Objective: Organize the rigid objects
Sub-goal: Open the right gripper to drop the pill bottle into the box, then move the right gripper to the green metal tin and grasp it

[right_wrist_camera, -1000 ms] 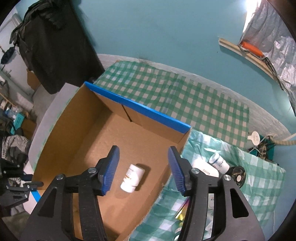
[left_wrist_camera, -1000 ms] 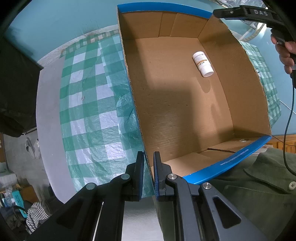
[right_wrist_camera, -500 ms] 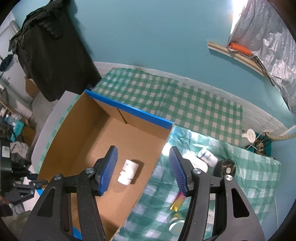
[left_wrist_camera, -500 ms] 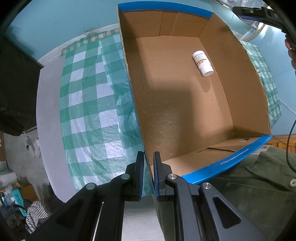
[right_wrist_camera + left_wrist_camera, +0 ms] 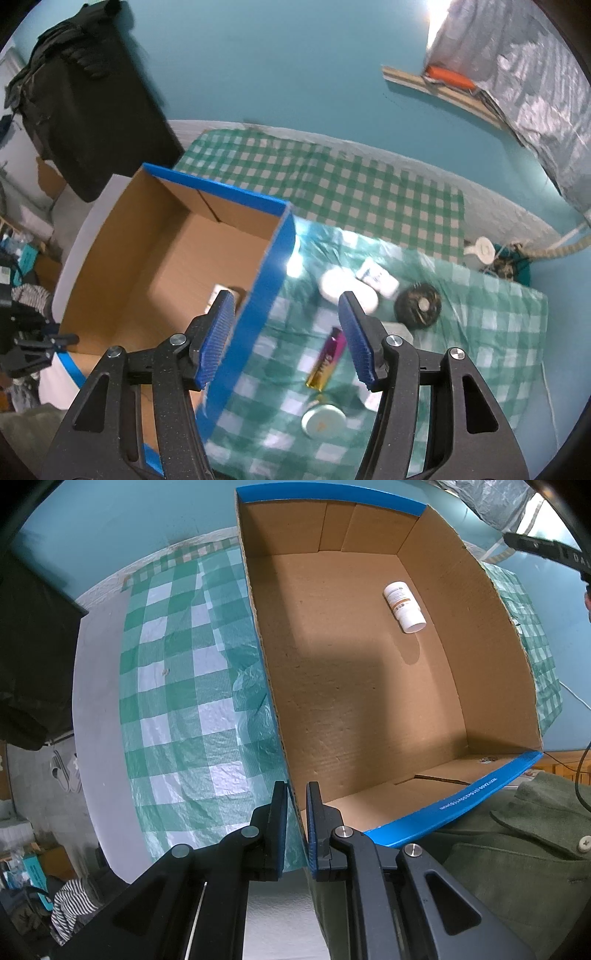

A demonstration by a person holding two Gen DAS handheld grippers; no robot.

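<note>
An open cardboard box (image 5: 480,646) with blue-taped rims stands on a green checked cloth (image 5: 173,686). One white pill bottle (image 5: 404,607) lies on its side on the box floor, near the far right wall. My left gripper (image 5: 295,794) points straight down and is shut on the box's near left wall. My right gripper (image 5: 286,306) hangs open and empty above the box's (image 5: 147,240) blue right wall, partly over the cloth. The white bottle (image 5: 218,291) peeks out behind its left finger.
Right of the box several loose items lie on the cloth: two white bottles (image 5: 347,290) (image 5: 376,277), a black round disc (image 5: 417,304), a gold and pink tube (image 5: 327,360) and a round pale lid (image 5: 323,421). A person's green sleeve (image 5: 498,849) is beside the box.
My right gripper has shifted right, from above the box's inside to over its right wall and the cloth with the loose items. The left gripper and the box have not moved.
</note>
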